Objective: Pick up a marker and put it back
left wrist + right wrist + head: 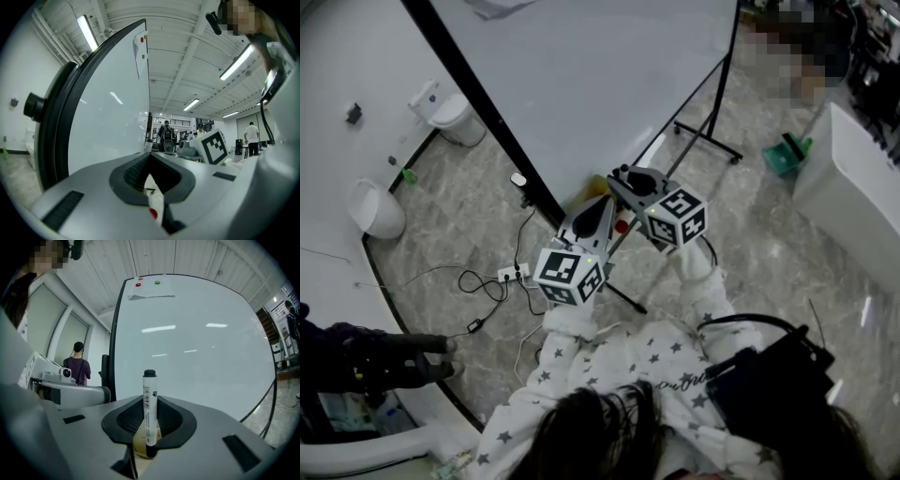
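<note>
A white marker with a black cap (150, 408) stands upright between the jaws of my right gripper (149, 430), which is shut on its barrel. In the head view the right gripper (630, 180) points at the lower edge of the big whiteboard (600, 84). Just to its left, my left gripper (596, 217) also points at the board's lower edge. Its jaws meet at the tips with nothing between them (152, 180). A small red thing (622, 226) shows between the two grippers. It is too small to identify.
The whiteboard's black stand legs (708, 141) spread over the marble floor. A power strip with cables (514, 274) lies at the left. A green dustpan (786, 155) and a white counter (848, 178) are at the right. Someone's dark sleeve (384, 361) is at the lower left.
</note>
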Available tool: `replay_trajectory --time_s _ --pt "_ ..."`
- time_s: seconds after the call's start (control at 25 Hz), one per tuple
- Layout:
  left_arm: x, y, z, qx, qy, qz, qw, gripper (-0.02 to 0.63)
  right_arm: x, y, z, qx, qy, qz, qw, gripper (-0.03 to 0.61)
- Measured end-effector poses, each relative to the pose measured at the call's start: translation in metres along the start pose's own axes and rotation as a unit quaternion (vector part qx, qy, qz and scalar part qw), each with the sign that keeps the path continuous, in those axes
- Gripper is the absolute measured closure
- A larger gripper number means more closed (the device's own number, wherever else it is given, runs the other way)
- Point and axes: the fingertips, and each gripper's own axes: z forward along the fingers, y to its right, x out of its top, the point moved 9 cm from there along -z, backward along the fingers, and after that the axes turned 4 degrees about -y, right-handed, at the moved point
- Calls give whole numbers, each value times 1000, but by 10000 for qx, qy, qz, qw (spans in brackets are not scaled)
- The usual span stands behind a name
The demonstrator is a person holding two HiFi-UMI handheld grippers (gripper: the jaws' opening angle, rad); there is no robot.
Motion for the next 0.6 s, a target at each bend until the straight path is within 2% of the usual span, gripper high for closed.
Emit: replay_trajectory --time_s 0.6 --pt "-12 -7 12 130 -98 -126 9998 612 -40 20 18 44 -19 101 9999 508"
